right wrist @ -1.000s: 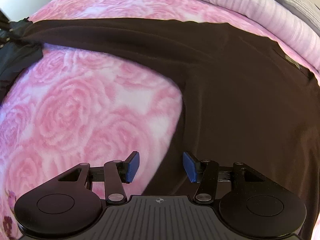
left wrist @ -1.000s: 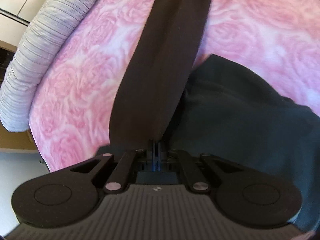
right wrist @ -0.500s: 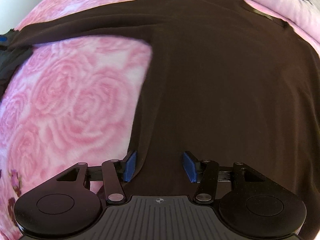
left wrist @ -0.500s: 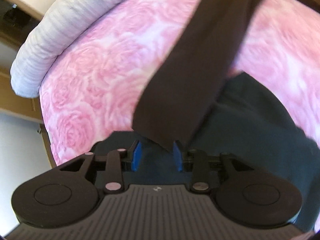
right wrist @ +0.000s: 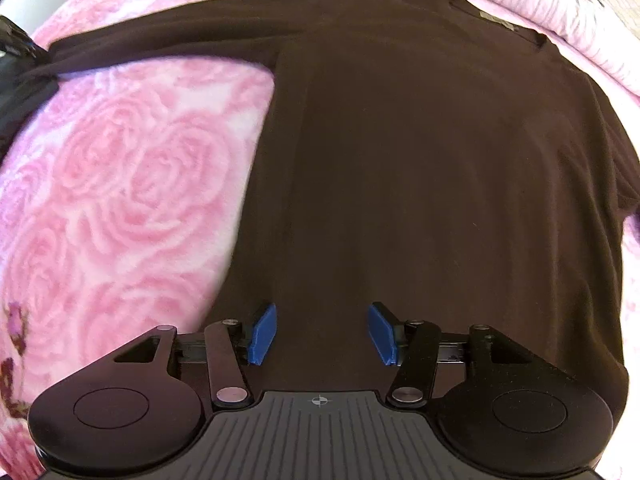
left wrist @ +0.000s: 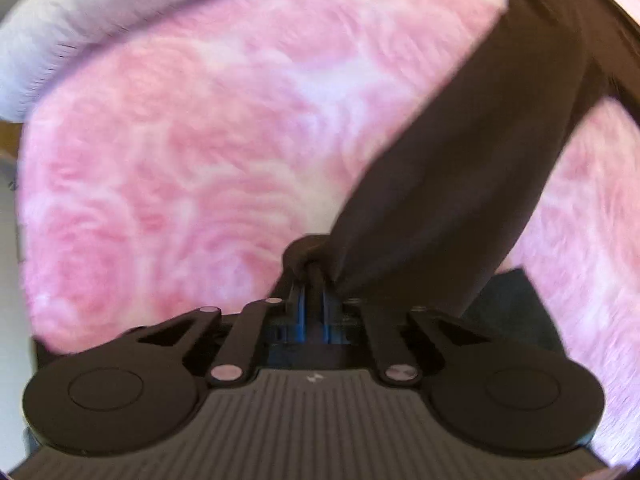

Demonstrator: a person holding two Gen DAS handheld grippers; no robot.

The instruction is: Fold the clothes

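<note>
A pink rose-patterned blanket (right wrist: 120,200) covers the bed and fills most of both views; a pale ribbed duvet (left wrist: 80,12) edges it at ten to eleven o'clock in the left wrist view and at one o'clock in the right wrist view.

On the blanket lies a dark brown long-sleeved shirt (right wrist: 440,184), spread flat with its collar at one o'clock in the right wrist view and its body filling the centre and three o'clock side. One sleeve (left wrist: 460,184) runs from the shirt's shoulder towards nine o'clock in that view; in the left wrist view the same sleeve stretches from one o'clock down to the centre.

A dark teal garment (left wrist: 516,312) lies on the blanket at four o'clock in the left wrist view, beside the sleeve.

The left gripper (left wrist: 314,280) is closing, its jaws almost together, with the bunched cuff of the sleeve pinched between the blue pads.

The right gripper (right wrist: 322,334) hovers over the shirt's lower body, its jaws opening, blue pads (right wrist: 262,334) well apart and gripping nothing.
</note>
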